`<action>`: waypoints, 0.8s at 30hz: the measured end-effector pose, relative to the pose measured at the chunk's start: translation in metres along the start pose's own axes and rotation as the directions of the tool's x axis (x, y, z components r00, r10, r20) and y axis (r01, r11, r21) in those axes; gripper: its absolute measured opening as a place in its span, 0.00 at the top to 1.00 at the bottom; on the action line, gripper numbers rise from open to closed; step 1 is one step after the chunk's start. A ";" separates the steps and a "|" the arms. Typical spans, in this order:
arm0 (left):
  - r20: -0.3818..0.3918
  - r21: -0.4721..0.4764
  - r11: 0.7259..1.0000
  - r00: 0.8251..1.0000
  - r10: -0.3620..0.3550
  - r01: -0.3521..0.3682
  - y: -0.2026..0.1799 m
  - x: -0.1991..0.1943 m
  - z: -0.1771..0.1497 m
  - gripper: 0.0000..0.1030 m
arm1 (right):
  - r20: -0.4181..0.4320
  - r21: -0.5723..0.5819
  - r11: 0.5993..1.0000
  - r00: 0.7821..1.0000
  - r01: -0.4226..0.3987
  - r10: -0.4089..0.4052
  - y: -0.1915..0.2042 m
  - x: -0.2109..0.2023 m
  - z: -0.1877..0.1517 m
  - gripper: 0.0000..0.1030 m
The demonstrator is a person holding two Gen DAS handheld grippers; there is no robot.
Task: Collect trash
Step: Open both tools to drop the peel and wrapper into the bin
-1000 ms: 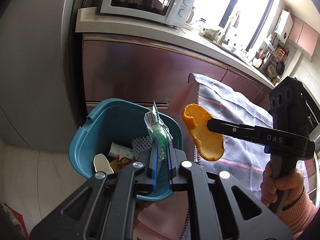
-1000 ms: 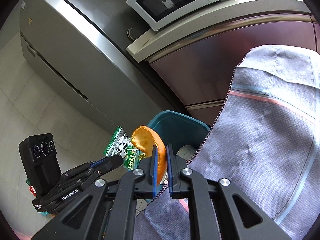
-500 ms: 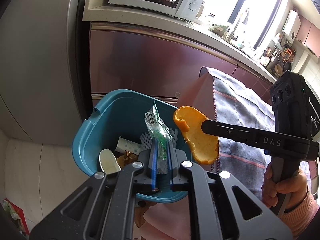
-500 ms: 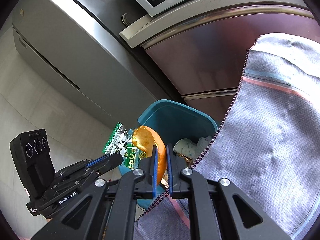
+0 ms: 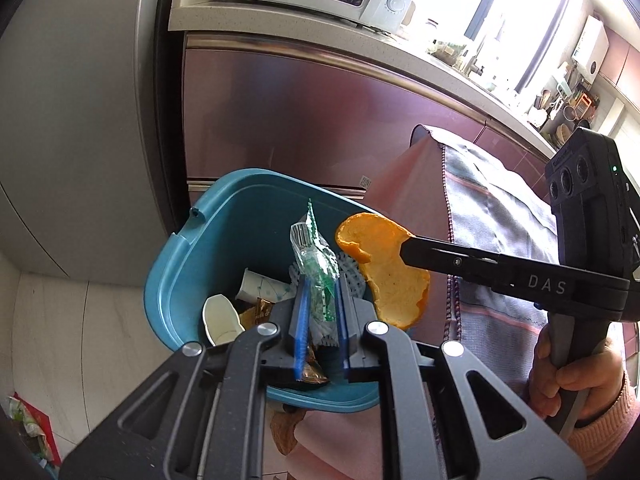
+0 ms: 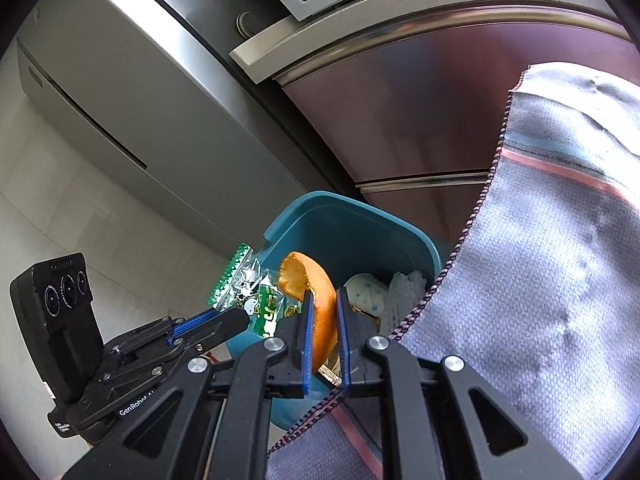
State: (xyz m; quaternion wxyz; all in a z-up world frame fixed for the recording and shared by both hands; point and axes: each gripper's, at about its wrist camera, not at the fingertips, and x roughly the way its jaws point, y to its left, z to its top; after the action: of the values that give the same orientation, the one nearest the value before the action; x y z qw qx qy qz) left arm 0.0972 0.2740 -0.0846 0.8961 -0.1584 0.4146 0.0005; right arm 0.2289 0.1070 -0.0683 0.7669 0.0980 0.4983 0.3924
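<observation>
The left gripper (image 5: 320,304), jaws opening, has a green-printed clear wrapper (image 5: 316,272) between its pads; the right gripper (image 6: 323,320), jaws opening, has an orange peel (image 6: 316,300) between its pads. Directly below and ahead of both grippers stands the teal trash bin (image 5: 224,232), containing a paper cup (image 5: 260,286) and other waste.

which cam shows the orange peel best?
Left wrist: the orange peel shows broadside over the bin, its whole curled outline and pale inside visible. Right wrist sees the peel mostly edge-on, with the lower part hidden between that hand-held gripper's pads.
</observation>
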 end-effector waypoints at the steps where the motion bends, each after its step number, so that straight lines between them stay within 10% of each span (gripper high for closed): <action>1: -0.002 0.000 1.000 1.000 0.002 -0.002 0.000 0.001 0.000 0.85 | 0.001 0.001 1.000 1.000 0.002 -0.002 0.000 0.000 0.000 0.90; 14: 0.004 0.006 1.000 1.000 0.027 -0.027 -0.001 0.008 -0.004 0.61 | 0.060 -0.013 1.000 0.998 0.004 -0.003 -0.005 -0.022 -0.013 0.65; 24: 0.227 0.121 0.991 0.974 0.028 -0.056 -0.036 -0.052 -0.020 0.07 | 0.302 -0.123 0.973 0.941 0.197 -0.153 0.006 -0.103 -0.066 0.26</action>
State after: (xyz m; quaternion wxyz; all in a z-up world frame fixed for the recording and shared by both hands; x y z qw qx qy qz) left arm 0.0534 0.2409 -0.0476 0.9453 -0.0912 0.3131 0.0110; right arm 0.1501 0.0231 -0.0263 0.8688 0.0513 0.3557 0.3405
